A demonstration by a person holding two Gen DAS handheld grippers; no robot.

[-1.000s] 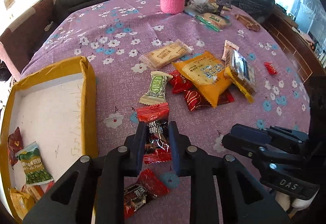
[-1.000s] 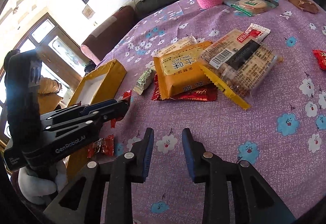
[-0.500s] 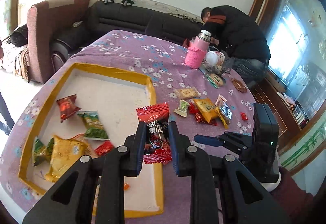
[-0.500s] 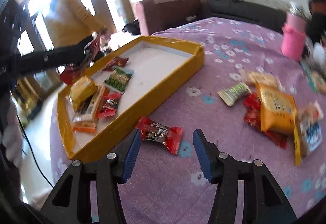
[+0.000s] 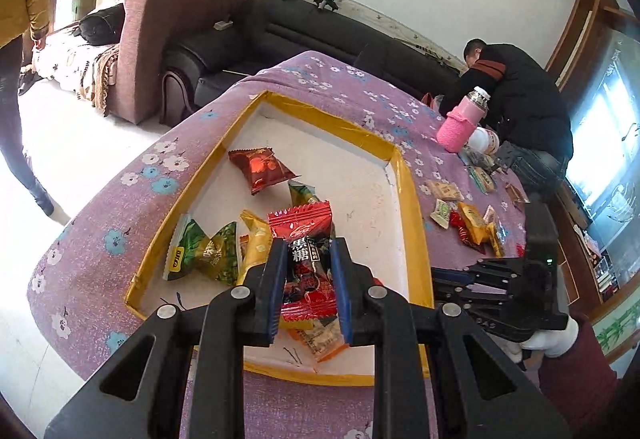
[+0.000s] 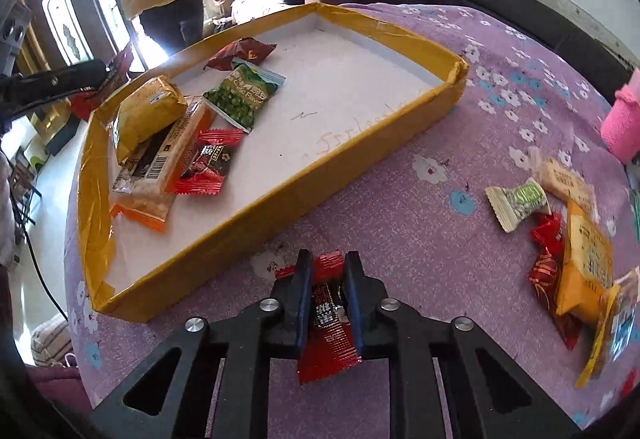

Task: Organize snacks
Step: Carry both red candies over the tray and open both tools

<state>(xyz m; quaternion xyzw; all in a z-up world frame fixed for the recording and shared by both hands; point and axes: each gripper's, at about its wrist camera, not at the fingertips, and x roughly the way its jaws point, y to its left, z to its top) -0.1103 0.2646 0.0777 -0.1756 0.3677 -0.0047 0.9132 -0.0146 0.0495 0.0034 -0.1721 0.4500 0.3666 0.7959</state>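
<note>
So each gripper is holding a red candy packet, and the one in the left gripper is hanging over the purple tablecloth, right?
Nearly. Both grippers do hold red packets, but the left gripper has its red candy packet over the yellow-edged box, not the tablecloth, as the left wrist view shows. The right gripper holds its red packet above the tablecloth.

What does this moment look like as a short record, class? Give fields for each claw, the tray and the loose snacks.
left claw: shut on a red candy packet, held above the tray
right claw: shut on a second red candy packet on the purple tablecloth, outside the tray
tray: yellow-rimmed tray holding a green pea bag, a yellow packet and others
loose snacks: orange packet, pale green-label candy
</note>
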